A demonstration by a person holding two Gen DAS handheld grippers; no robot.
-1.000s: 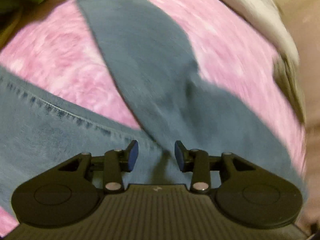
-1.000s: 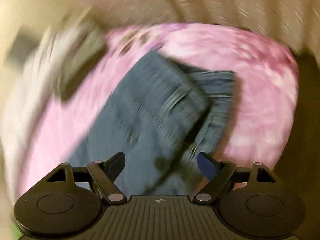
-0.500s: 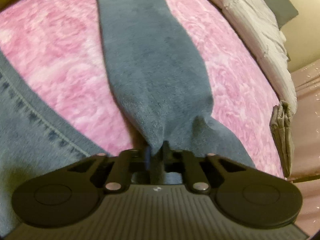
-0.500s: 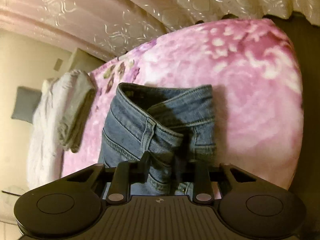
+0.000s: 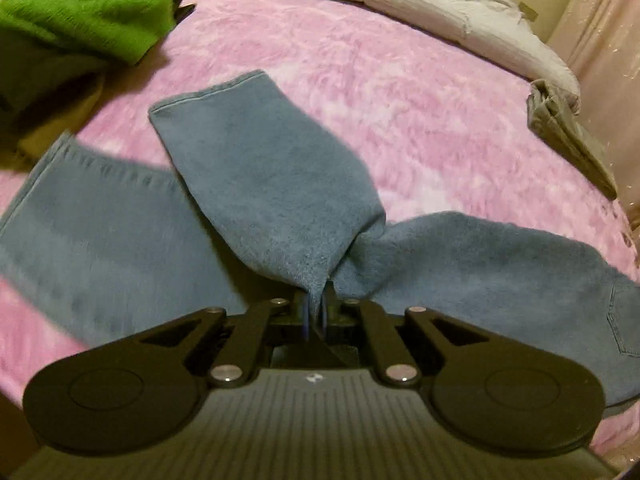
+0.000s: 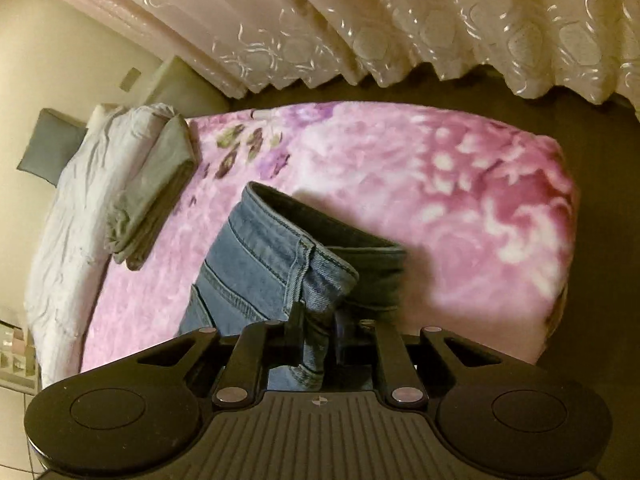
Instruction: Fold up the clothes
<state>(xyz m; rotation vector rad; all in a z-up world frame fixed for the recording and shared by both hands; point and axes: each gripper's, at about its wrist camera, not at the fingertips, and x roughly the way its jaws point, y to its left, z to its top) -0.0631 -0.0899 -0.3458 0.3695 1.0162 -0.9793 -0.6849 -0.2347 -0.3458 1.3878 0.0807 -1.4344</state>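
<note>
Left wrist: jeans (image 5: 272,184) hem lifted, blanket (image 5: 420,112) beyond.

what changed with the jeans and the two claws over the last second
Both claws were open over the jeans a second ago. The left claw has since shut on a fold of the jeans leg and lifted it, so the leg now drapes across the other leg. The right claw has come onto the waistband and is closing on it. The pink blanket, grey folded garment and white bedding lie as before.
</note>
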